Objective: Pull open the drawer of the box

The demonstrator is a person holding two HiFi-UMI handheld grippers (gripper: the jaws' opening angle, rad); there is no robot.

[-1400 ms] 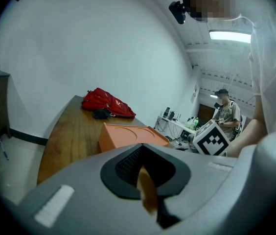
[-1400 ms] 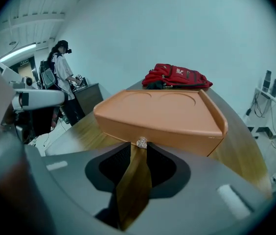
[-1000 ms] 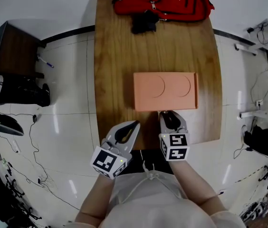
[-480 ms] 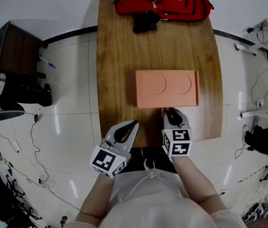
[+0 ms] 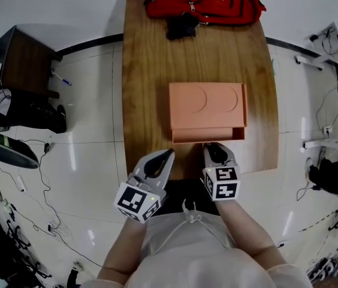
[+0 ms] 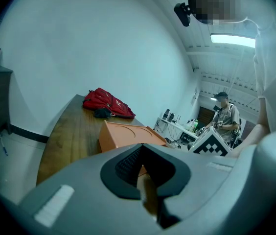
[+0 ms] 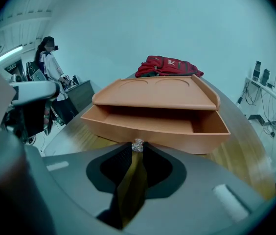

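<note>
Drawer [image 5: 208, 134] stands partly out of the box [image 5: 207, 105], toward the surface's [image 5: 151, 71] near edge. Right tool [image 7: 137, 149] clamps its knob [image 7: 137, 144]. Left tool [image 5: 169, 155], jaws together and empty, hangs at that edge.

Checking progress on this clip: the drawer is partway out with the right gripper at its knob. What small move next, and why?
Probably draw the right gripper back a little toward the person: its jaws pinch the knob, and the drawer is only partly out of the box.
</note>
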